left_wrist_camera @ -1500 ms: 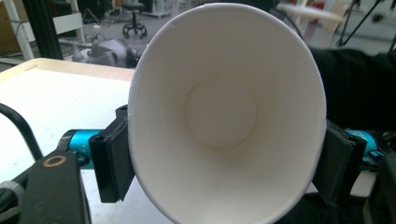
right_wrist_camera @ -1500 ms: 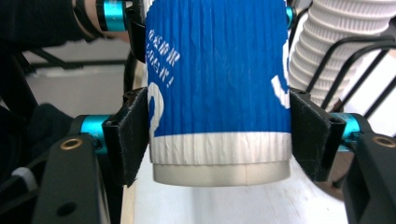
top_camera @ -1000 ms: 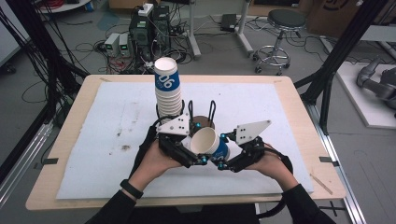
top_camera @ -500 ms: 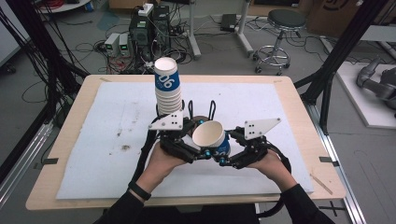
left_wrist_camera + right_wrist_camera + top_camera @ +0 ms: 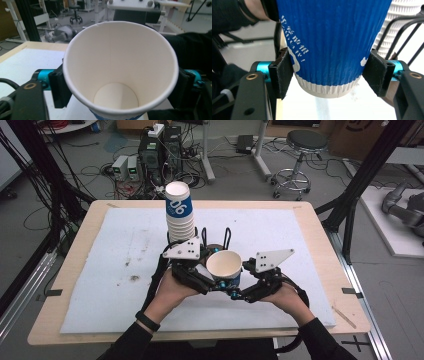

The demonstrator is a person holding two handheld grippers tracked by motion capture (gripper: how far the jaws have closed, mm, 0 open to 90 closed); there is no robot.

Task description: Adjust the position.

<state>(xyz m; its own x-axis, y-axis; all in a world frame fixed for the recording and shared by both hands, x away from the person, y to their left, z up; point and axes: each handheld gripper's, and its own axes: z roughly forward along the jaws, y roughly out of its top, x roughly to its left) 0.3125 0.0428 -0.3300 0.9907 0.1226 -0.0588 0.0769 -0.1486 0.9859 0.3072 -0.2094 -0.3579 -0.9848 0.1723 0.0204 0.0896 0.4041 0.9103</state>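
A paper cup (image 5: 223,264), blue outside and white inside, is held above the white mat between both grippers, its mouth facing up. My right gripper (image 5: 239,287) is shut on the cup (image 5: 332,37) near its base, with both pads (image 5: 284,75) pressed against the blue wall. My left gripper (image 5: 207,280) looks into the cup's mouth (image 5: 120,62). Its jaws have just been opening, and its pads (image 5: 58,87) flank the cup just under the rim, with the cup between them.
A tall stack of similar cups (image 5: 179,212) stands in a black wire holder (image 5: 227,237) just behind the grippers; the stack (image 5: 402,22) is close behind the held cup. The white mat (image 5: 115,265) covers the wooden table (image 5: 65,320). Equipment and a stool stand on the floor beyond.
The cup has turned from tilted over to more upright, its mouth now facing up. Both hands have stayed in place.
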